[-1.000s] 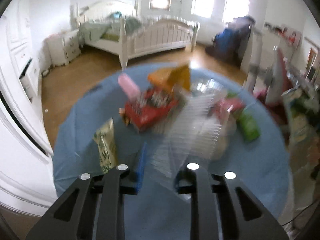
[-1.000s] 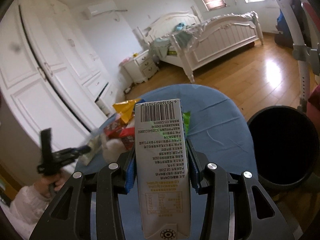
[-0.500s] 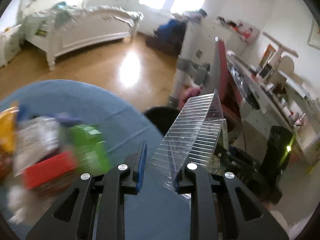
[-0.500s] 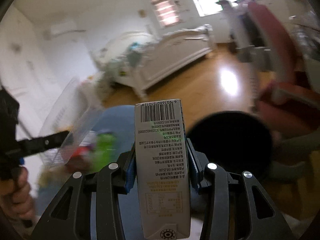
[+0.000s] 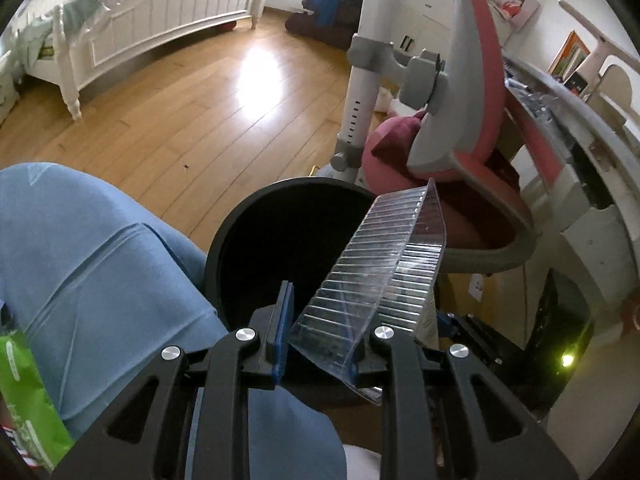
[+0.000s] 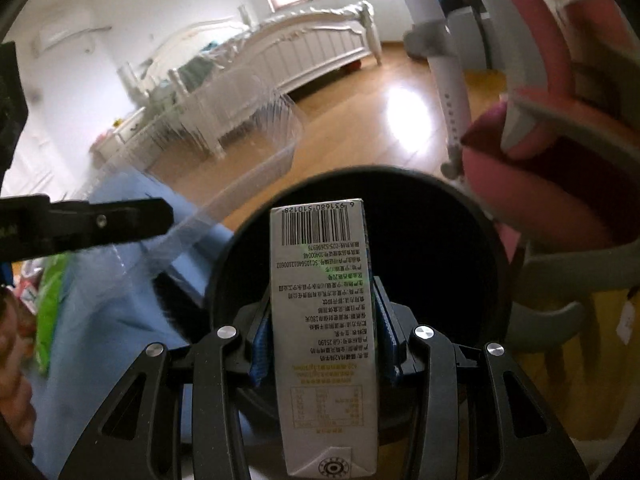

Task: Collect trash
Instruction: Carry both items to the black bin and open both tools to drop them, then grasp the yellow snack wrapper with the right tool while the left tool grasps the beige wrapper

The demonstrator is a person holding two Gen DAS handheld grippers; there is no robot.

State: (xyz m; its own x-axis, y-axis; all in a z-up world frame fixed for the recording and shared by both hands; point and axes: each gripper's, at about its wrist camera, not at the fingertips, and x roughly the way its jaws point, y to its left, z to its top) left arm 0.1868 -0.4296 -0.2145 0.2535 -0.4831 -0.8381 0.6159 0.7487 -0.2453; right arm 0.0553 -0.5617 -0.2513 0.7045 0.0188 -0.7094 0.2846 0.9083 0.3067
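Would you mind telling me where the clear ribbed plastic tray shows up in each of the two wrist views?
Left wrist view: the clear ribbed plastic tray sits right of centre, pinched in the left gripper, reaching over the black trash bin.
Right wrist view: the tray is a blurred shape at upper left, beyond the left gripper's black finger.
Shared landmark: the black trash bin, and the white bed behind.
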